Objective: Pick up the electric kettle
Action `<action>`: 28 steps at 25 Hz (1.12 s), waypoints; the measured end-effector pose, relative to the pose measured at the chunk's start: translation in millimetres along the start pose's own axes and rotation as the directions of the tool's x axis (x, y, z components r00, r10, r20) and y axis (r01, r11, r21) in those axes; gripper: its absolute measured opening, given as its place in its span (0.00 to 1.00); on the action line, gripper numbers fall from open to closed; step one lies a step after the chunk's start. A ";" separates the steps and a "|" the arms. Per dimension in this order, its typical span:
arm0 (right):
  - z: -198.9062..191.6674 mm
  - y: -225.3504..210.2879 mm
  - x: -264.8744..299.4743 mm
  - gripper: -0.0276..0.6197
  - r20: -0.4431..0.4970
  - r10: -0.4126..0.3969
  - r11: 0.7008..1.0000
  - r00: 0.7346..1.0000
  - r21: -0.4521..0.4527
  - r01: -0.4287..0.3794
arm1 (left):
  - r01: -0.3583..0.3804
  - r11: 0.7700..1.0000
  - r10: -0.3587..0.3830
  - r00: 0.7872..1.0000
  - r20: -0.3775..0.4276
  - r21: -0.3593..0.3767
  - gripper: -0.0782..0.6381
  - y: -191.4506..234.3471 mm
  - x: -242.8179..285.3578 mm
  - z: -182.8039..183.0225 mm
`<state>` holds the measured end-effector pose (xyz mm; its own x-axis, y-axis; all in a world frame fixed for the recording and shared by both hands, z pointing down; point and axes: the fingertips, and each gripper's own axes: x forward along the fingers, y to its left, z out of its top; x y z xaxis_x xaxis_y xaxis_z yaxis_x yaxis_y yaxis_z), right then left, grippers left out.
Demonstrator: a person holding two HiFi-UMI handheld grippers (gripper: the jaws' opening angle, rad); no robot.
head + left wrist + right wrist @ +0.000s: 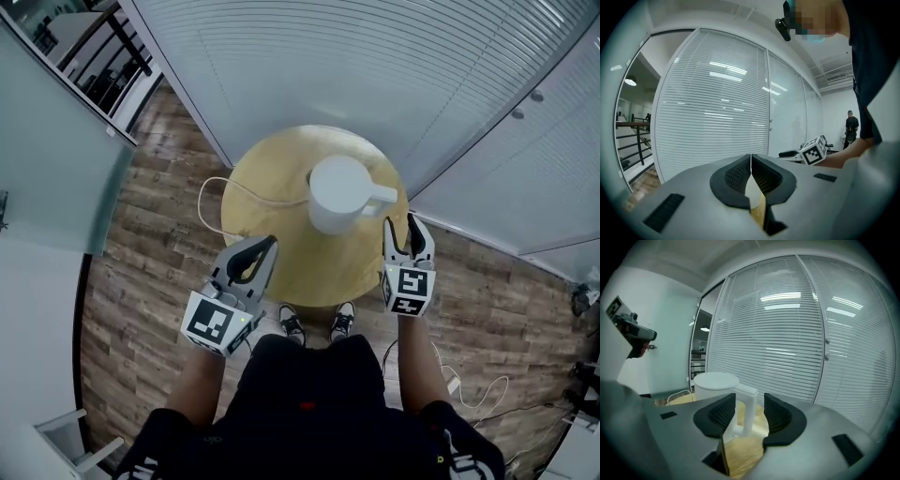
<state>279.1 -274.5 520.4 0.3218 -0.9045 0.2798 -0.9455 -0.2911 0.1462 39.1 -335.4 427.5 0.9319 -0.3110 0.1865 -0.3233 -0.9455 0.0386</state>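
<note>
A white electric kettle [339,192] stands on a round wooden table [267,187], its handle [382,197] pointing right. My right gripper [400,221] hovers at the table's right edge just short of that handle. In the right gripper view the jaws stand open [750,401], and the handle [747,416] shows in the gap a little way ahead of them, untouched. The kettle's body [715,383] is to the left of it. My left gripper [267,242] is over the table's near edge, left of the kettle, with its jaws shut [750,157] on nothing.
A white cord [211,192] loops off the table's left side. Glass walls with blinds [375,66] close in behind the table. There is a railing [112,56] at the far left. Cables [469,389] lie on the wood floor at the right. The person's shoes [317,323] are at the table's near edge.
</note>
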 end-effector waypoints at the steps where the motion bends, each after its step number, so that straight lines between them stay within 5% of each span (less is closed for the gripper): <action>1: -6.9 -3.2 9.9 0.32 -0.011 0.001 1.000 1.000 0.000 -0.001 | -0.015 1.000 0.015 1.000 -0.021 -0.003 0.15 0.1 3.7 -2.1; 12: -58.8 -9.8 93.5 0.37 -0.071 0.020 1.000 0.997 0.022 -0.018 | -0.131 0.990 0.125 0.986 -0.106 -0.051 0.15 12.9 13.6 -27.0; 24: -64.1 -13.5 138.3 0.36 -0.057 -0.011 0.992 0.998 0.126 0.018 | -0.174 0.984 0.167 0.976 -0.139 -0.042 0.15 28.8 9.7 -33.0; 28: -60.0 -12.4 142.8 0.25 -0.044 -0.008 0.994 0.999 0.107 0.013 | -0.182 0.982 0.173 0.973 -0.155 -0.042 0.14 30.7 8.9 -35.7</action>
<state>339.8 -381.4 615.5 0.3313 -0.8875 0.3202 -0.9413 -0.3342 0.0475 31.6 -363.8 465.4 0.8250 -0.4513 0.3402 -0.4938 -0.8684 0.0455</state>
